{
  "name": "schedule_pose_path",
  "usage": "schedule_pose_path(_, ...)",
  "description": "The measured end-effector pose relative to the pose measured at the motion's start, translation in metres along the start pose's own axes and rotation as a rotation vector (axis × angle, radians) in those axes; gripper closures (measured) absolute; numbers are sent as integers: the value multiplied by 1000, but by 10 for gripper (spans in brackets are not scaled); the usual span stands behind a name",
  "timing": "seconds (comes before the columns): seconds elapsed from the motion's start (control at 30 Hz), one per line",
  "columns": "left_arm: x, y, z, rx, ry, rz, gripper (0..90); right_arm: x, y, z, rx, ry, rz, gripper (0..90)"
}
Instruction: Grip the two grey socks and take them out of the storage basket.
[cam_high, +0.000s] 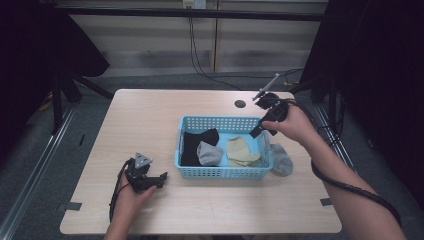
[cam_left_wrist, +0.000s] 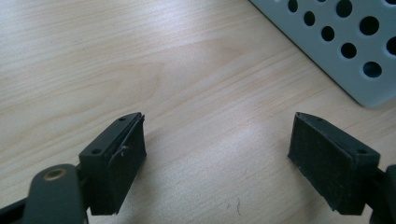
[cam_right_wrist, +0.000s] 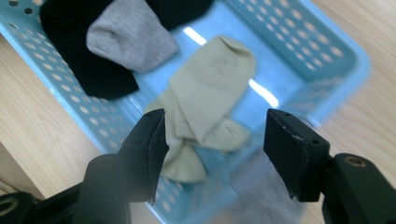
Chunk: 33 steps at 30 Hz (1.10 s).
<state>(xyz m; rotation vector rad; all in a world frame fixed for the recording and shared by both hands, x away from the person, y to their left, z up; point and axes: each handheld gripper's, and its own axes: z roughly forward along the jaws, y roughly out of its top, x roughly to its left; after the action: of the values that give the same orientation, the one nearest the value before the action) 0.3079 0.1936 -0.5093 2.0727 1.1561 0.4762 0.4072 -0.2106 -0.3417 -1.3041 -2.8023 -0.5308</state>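
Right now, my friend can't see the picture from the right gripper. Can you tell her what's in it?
Two open black jaws of the right gripper hang above a light blue basket on a wooden table. In the basket lie beige socks, a grey sock and black socks. Another grey sock lies blurred outside the basket, near the jaws.

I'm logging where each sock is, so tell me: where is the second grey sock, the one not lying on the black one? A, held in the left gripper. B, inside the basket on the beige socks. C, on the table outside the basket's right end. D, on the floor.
C: the grey sock lies on the table against the outer right end of the blue basket, under the right gripper, whose jaws are open.
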Motion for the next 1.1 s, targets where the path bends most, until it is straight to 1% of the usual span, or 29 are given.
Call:
schedule_pose_path(0.07,0,0,0,1,2,2,181,8,7,10,10,7,-14,373)
schedule_pose_path(0.1,0,0,0,0,3,1,180,11,10,15,17,13,-10,373)
schedule_pose_path(0.2,0,0,0,0,2,0,180,18,17,27,13,30,-3,356)
schedule_pose_path(0.23,0,0,0,0,3,1,180,21,19,30,11,26,-4,351)
schedule_pose_path(0.3,0,0,0,0,2,0,180,23,21,33,9,30,-4,349)
schedule_pose_path(0.33,0,0,0,0,2,1,179,27,25,40,7,37,-11,347)
schedule_pose_path(0.4,0,0,0,0,2,1,179,33,28,47,17,33,-14,347)
schedule_pose_path(0.53,0,0,0,-1,2,2,180,41,32,60,25,44,-19,333)
schedule_pose_path(0.57,0,0,0,0,3,2,180,42,33,64,26,39,-35,331)
schedule_pose_path(0.6,0,0,0,0,3,2,179,42,33,64,26,39,-35,331)
schedule_pose_path(0.63,0,0,0,0,3,2,179,45,34,70,30,39,-36,329)
schedule_pose_path(0.7,0,0,0,-1,3,2,179,48,35,77,43,31,-45,319)
schedule_pose_path(0.73,0,0,0,0,3,1,179,49,36,80,40,23,-51,316)
schedule_pose_path(0.77,0,0,0,-1,3,2,179,51,36,83,45,16,-46,315)
schedule_pose_path(0.8,0,0,0,0,2,1,179,52,36,87,41,16,-52,315)
schedule_pose_path(0.87,0,0,0,-1,3,2,179,54,37,92,49,17,-46,310)
schedule_pose_path(0.97,0,0,0,-1,2,2,180,57,40,100,46,12,-23,299)
schedule_pose_path(1.0,0,0,0,0,3,3,180,58,41,102,47,8,-32,293)
schedule_pose_path(1.07,0,0,0,-1,3,1,180,60,42,105,43,10,-29,287)
schedule_pose_path(1.1,0,0,0,0,3,1,179,63,44,109,42,15,-20,279)
